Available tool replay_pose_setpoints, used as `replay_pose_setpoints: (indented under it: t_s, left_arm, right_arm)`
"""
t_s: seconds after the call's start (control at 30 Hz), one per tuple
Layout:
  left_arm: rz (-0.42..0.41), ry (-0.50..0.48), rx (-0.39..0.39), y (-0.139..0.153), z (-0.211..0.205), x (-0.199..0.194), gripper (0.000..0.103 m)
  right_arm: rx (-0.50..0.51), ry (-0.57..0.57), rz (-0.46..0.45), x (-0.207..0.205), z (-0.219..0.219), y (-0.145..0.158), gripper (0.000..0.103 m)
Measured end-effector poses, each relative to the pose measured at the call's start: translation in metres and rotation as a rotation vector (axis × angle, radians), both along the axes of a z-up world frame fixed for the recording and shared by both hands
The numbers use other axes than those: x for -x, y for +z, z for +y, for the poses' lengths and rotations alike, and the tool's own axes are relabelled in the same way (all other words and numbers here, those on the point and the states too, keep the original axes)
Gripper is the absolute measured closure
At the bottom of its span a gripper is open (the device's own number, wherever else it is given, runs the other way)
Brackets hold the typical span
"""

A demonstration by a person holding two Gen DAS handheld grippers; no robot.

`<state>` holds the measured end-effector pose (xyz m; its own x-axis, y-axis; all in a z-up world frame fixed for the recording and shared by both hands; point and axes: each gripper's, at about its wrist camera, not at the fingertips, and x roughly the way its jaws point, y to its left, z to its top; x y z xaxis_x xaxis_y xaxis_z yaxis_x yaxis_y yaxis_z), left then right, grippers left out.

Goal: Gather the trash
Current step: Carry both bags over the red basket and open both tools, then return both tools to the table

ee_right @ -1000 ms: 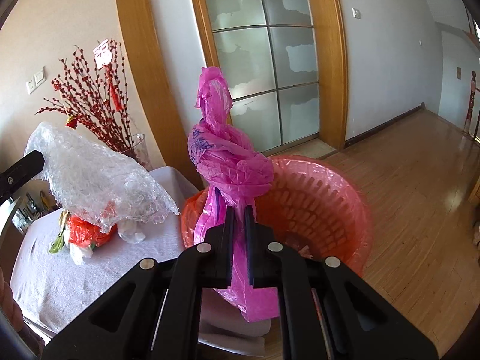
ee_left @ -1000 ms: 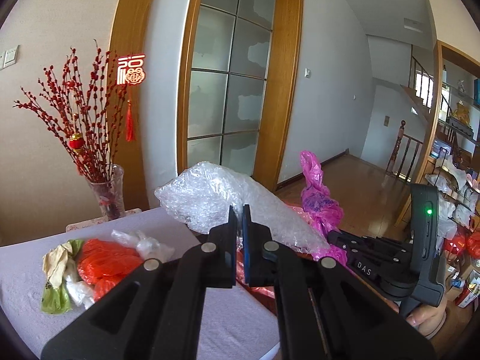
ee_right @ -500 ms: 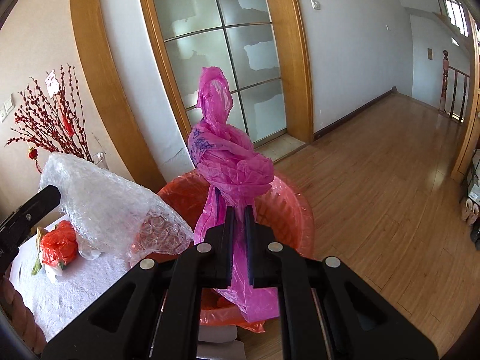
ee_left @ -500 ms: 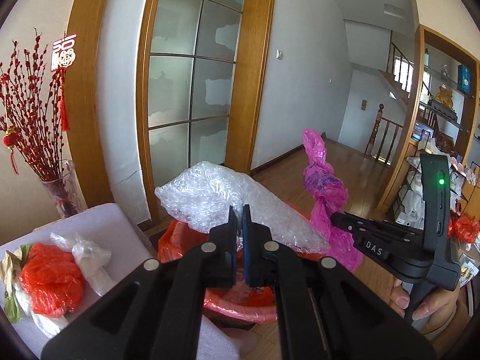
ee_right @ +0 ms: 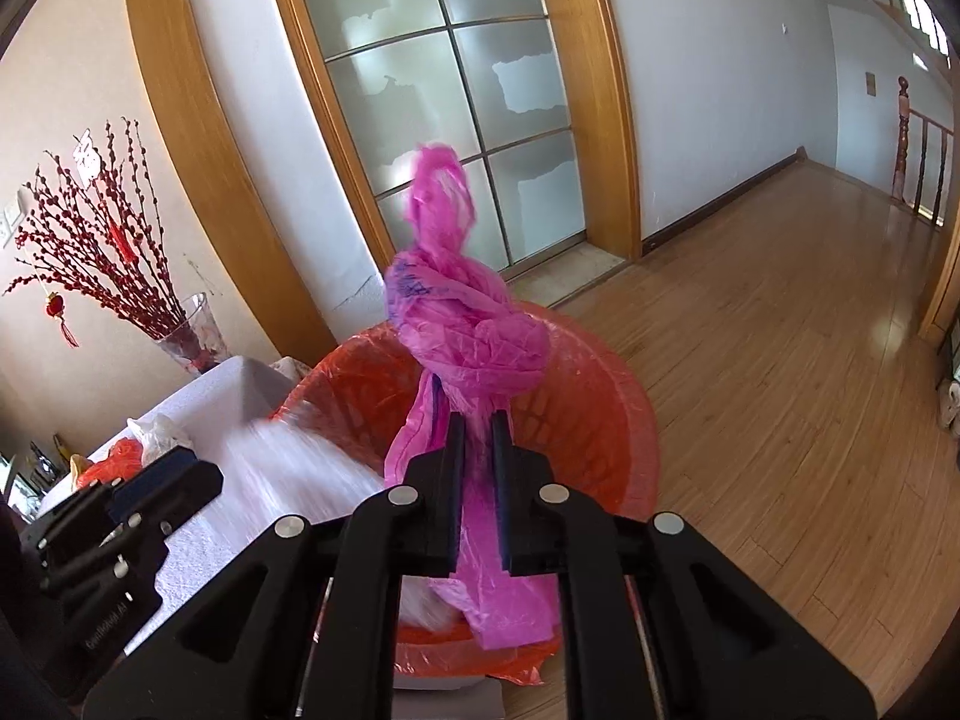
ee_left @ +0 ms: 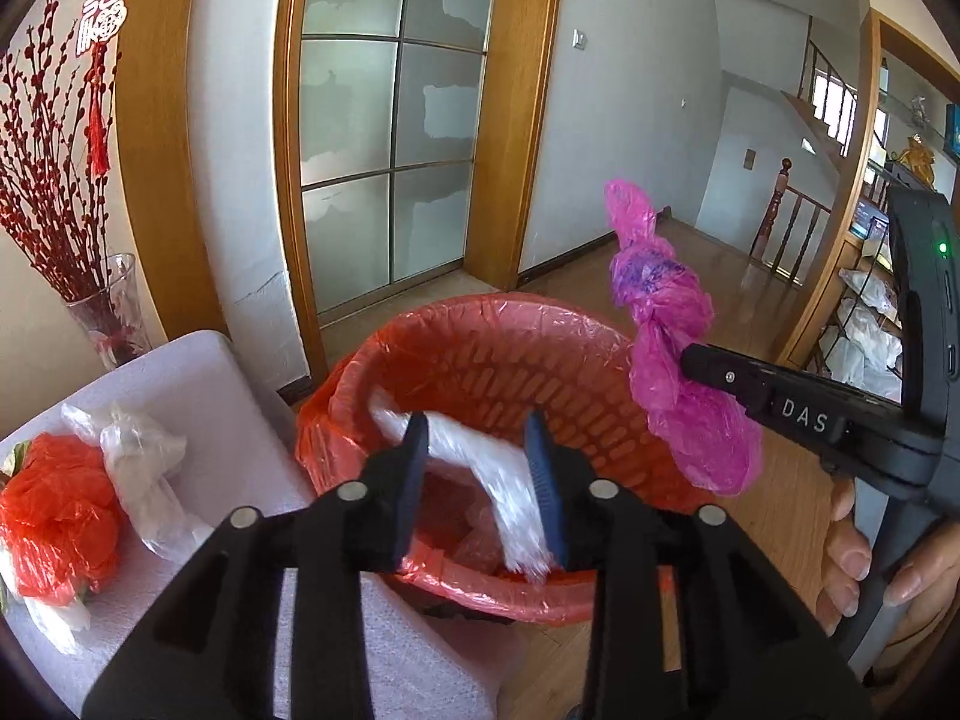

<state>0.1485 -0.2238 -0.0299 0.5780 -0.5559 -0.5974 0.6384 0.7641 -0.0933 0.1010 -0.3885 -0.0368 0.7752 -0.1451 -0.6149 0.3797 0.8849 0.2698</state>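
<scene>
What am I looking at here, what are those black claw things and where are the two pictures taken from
No robot arm here: a person holds a two-finger gripper in each hand, and each carries a wide-angle camera looking along its fingers. One picture is from the left gripper, the other from the right gripper.

Both hang over a red basket lined with plastic, beside a white table. The left jaws are opening, and the blurred bubble wrap is dropping between them into the basket. The right jaws are opening too, with a knotted pink bag between them, not yet dropped.

On the table lie a red bag, a white bag and a vase of red twigs.
</scene>
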Motion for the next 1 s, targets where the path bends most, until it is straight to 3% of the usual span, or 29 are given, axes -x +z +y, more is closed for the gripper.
replay_pose_setpoints:
  t_s: [0.07,0.1,0.33,0.73,1.0]
  left_arm:
    - [-0.005,0.015,-0.005,-0.001,0.008,0.0,0.058]
    - [-0.011,0.025,-0.007,-0.001,0.014,0.001,0.056]
    - [-0.031,0.112,-0.02,0.003,0.05,0.007,0.045]
    - [-0.054,0.23,-0.033,0.01,0.116,0.012,0.043]
    - [-0.067,0.365,-0.031,0.018,0.19,0.016,0.041]
  right_arm:
    - [0.006,-0.014,-0.007,0.002,0.001,0.0,0.061]
    - [0.012,-0.019,-0.013,0.004,0.002,0.0,0.06]
    - [0.027,-0.024,-0.004,0.008,0.006,0.002,0.06]
    - [0.106,0.089,-0.011,-0.004,0.063,0.019,0.06]
    - [0.119,0.208,-0.002,-0.026,0.12,0.022,0.06]
